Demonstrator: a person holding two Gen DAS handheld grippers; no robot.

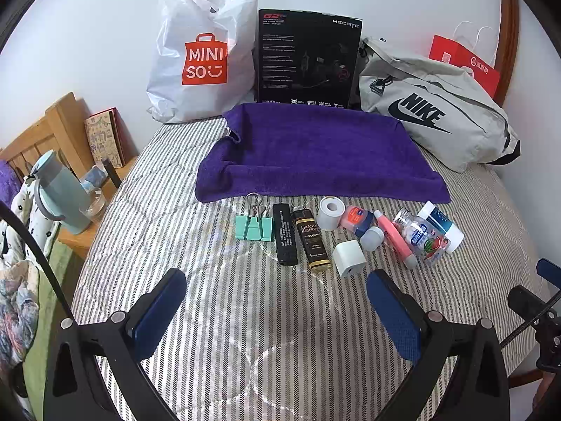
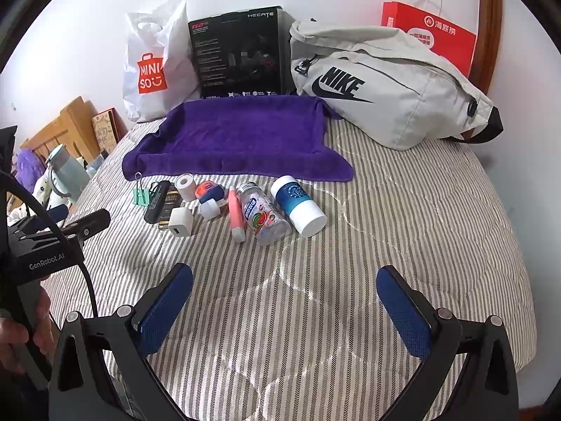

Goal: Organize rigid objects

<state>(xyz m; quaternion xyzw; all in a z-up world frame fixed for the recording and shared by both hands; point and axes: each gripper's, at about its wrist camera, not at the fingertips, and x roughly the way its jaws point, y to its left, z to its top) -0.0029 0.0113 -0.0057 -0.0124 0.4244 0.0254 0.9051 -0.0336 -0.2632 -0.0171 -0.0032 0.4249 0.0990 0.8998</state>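
Both the left gripper point(image 1: 277, 301) and right gripper point(image 2: 284, 301) gape, holding nothing — ahead of their fingers, on the bed point(image 2: 403, 231), the "Grand Reserve" bottle point(image 1: 312, 241) lies lengthwise beside a black lighter point(image 1: 284, 234).

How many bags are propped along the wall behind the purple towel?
3. The white Miniso plastic bag stands at the left, the grey Nike bag lies at the right, and the red paper bag stands behind the Nike bag, partly hidden. Others may be concealed.
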